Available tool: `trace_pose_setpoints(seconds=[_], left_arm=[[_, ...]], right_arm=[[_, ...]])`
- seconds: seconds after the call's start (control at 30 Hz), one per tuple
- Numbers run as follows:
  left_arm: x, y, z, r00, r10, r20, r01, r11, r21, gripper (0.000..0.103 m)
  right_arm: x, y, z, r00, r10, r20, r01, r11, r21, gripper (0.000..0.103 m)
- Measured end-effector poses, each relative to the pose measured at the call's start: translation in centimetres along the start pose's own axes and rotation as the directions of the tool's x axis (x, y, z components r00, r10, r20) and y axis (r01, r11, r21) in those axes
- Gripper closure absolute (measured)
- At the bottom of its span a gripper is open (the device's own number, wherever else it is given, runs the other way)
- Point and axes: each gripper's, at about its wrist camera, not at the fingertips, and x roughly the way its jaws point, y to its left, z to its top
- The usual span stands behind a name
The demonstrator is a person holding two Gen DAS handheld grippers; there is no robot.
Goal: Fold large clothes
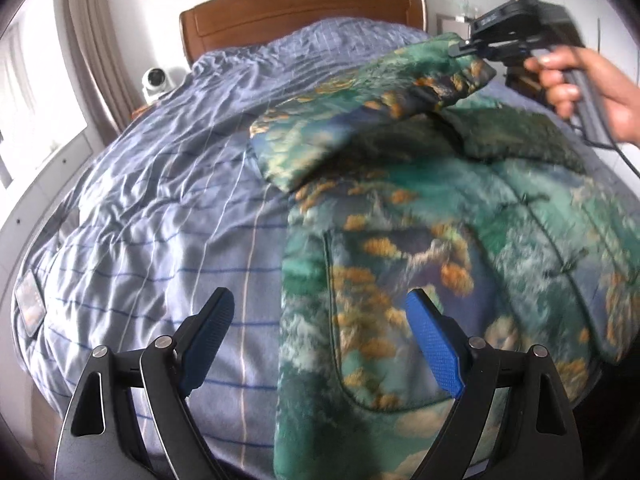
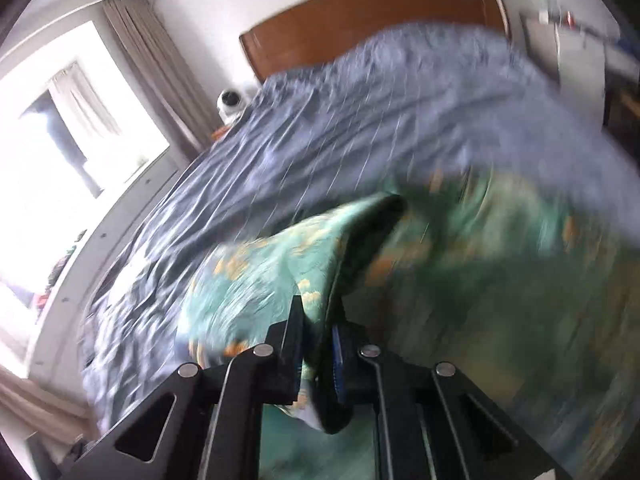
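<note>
Your right gripper (image 2: pixel 316 344) is clamped on the green jacket's (image 1: pixel 420 248) sleeve at upper right, while your left gripper (image 1: pixel 320 336) hangs wide apart over its near edge on the bed (image 1: pixel 160 184).

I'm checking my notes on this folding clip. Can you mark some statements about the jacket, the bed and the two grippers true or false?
1. The right gripper is shut on the jacket sleeve. True.
2. The left gripper grips the jacket's hem. False: its jaws stand open, holding nothing.
3. The green patterned jacket lies on a striped blue cover. True.
4. The headboard is white metal. False: it is brown wood.
5. The sleeve lies flat on the bed. False: its cuff end is lifted above the jacket.
</note>
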Motion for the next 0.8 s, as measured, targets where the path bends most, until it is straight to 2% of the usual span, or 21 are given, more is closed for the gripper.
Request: trace_pose_setpoints(seconds=[0.07, 0.17, 0.33, 0.37, 0.4, 0.47, 0.53, 0.63, 0.7, 0.8], left_arm=[[0.3, 0.0, 0.3, 1.000, -0.009, -0.001, 0.009, 1.000, -0.010, 0.014], [1.0, 0.0, 0.5, 1.000, -0.012, -0.018, 0.012, 1.000, -0.011, 0.014], [2.0, 0.2, 0.6, 0.998, -0.021, -0.059, 0.020, 1.000, -0.019, 0.014], [2.2, 0.2, 0.6, 0.997, -0.025, -0.066, 0.024, 1.000, -0.019, 0.014], [2.3, 0.2, 0.7, 0.997, -0.028, -0.073, 0.027, 1.000, -0.015, 0.014], [2.6, 0.0, 1.0, 0.996, -0.035, -0.084, 0.035, 0.999, 0.000, 0.014], [2.8, -0.2, 1.6, 0.995, -0.040, -0.086, 0.042, 0.999, 0.019, 0.014], [3.2, -0.2, 3.5, 0.994, -0.069, -0.079, 0.071, 0.997, 0.017, 0.014], [3.9, 0.1, 5.2, 0.991, -0.110, -0.082, 0.110, 0.994, -0.009, 0.014], [6.0, 0.1, 9.0, 0.975, -0.195, -0.107, 0.189, 0.980, -0.065, 0.012]], right_arm=[[1.0, -2.0, 2.0, 0.999, -0.038, 0.016, 0.038, 0.999, 0.006, 0.092], [4.1, -4.4, 2.9, 0.996, -0.089, 0.002, 0.089, 0.996, 0.013, 0.092], [9.1, -6.8, 0.5, 0.986, -0.143, -0.087, 0.146, 0.989, 0.024, 0.091], [10.1, -7.2, -0.2, 0.983, -0.148, -0.107, 0.152, 0.988, 0.029, 0.088], [10.2, -7.9, -0.8, 0.982, -0.147, -0.116, 0.152, 0.988, 0.035, 0.084], [10.4, -8.6, -1.5, 0.979, -0.155, -0.132, 0.164, 0.985, 0.054, 0.069], [9.9, -8.8, -1.6, 0.981, -0.142, -0.134, 0.150, 0.987, 0.057, 0.068], [7.7, -8.2, -1.4, 0.982, -0.163, -0.098, 0.163, 0.987, -0.007, 0.068], [5.6, -6.8, -1.3, 0.984, -0.171, -0.042, 0.166, 0.981, -0.097, 0.068], [5.1, -5.4, -1.3, 0.993, -0.108, -0.042, 0.099, 0.979, -0.178, 0.068]])
